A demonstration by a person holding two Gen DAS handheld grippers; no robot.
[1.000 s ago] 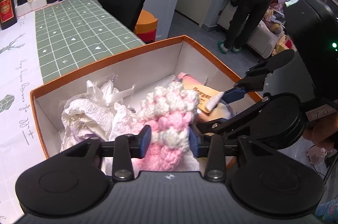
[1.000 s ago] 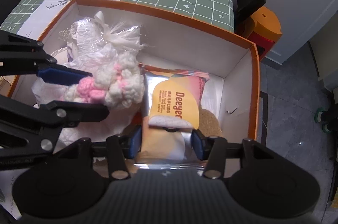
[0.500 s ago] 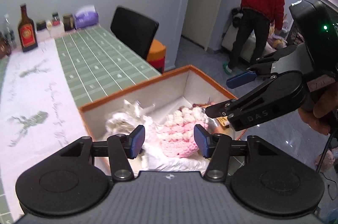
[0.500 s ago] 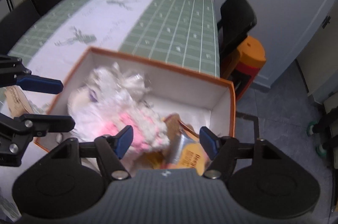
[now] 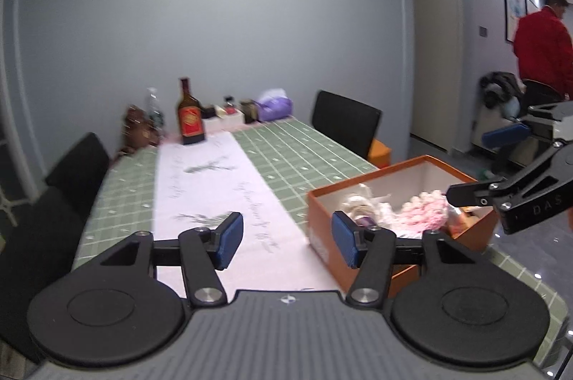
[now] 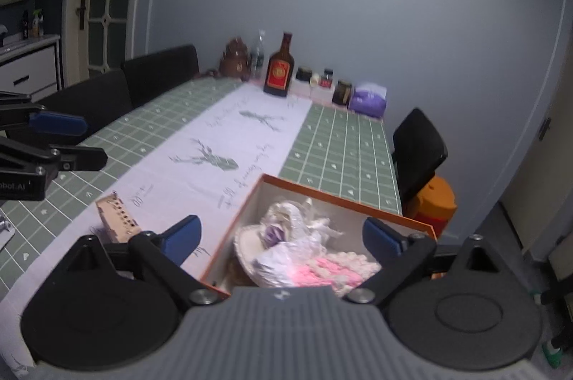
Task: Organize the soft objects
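An orange box with white inner walls stands at the table's near right edge; it also shows in the right wrist view. In it lie a pink and white knitted piece and crumpled white plastic bags. My left gripper is open and empty, raised above the table left of the box. My right gripper is open and empty, raised above the box; it also shows in the left wrist view.
A green checked table with a white runner carries a brown bottle, jars and a purple tissue pack at the far end. A tan piece lies left of the box. Black chairs flank the table. A person in red stands at right.
Both grippers have let go of what they held in the box, opened, and lifted up and back. The knitted piece and the snack packet stay in the box.
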